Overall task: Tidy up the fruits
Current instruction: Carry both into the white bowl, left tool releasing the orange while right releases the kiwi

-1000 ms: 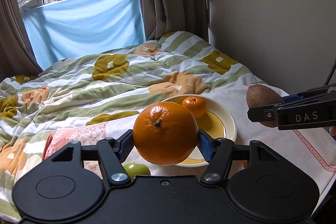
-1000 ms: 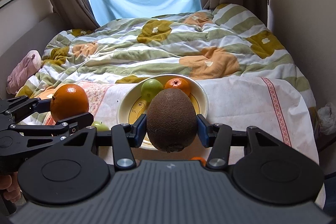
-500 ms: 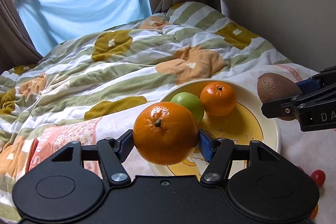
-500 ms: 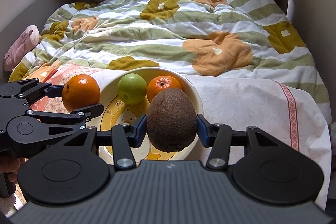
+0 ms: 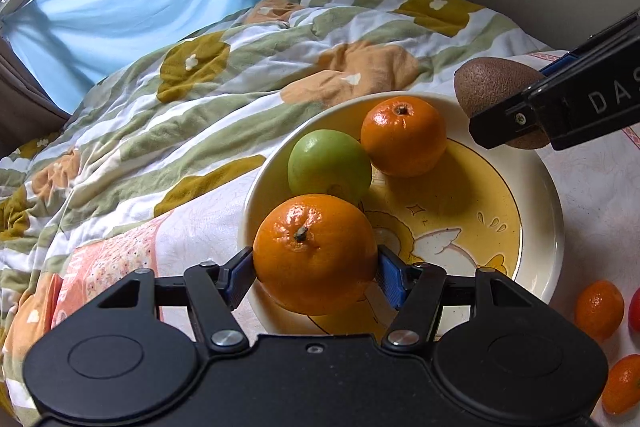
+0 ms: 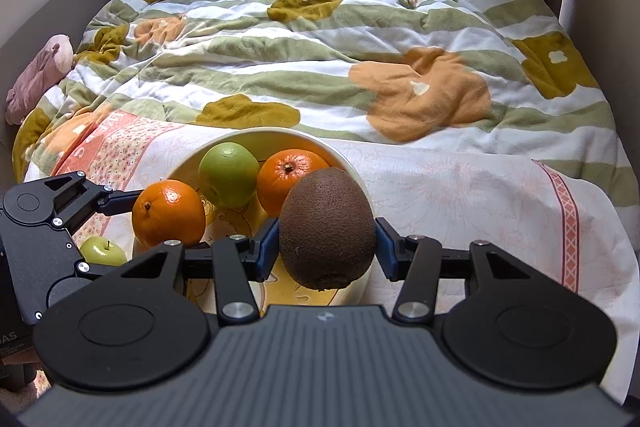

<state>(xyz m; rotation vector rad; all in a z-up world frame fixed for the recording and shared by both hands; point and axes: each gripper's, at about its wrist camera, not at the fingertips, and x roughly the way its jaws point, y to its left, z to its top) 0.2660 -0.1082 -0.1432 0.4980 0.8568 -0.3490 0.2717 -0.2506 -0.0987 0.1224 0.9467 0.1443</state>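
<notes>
Plate (image 5: 548, 187) on a cloth (image 6: 460, 195) over the bed's quilt (image 6: 320, 39), apple (image 5: 329, 163) left of mandarin (image 5: 403, 137) in it

A cream-rimmed round plate (image 5: 554, 195) with a yellow cartoon-printed centre holds a green apple (image 5: 329, 165) and an orange tangerine (image 5: 403, 135).

Two large oranges (image 5: 315, 254) (image 5: 403, 136); two green apples (image 5: 329, 165) (image 6: 103, 251); one kiwi (image 6: 327, 229); two small orange fruits (image 5: 599, 309) (image 5: 621, 383); one red fruit (image 5: 634, 309); one plate (image 5: 554, 211).
</notes>
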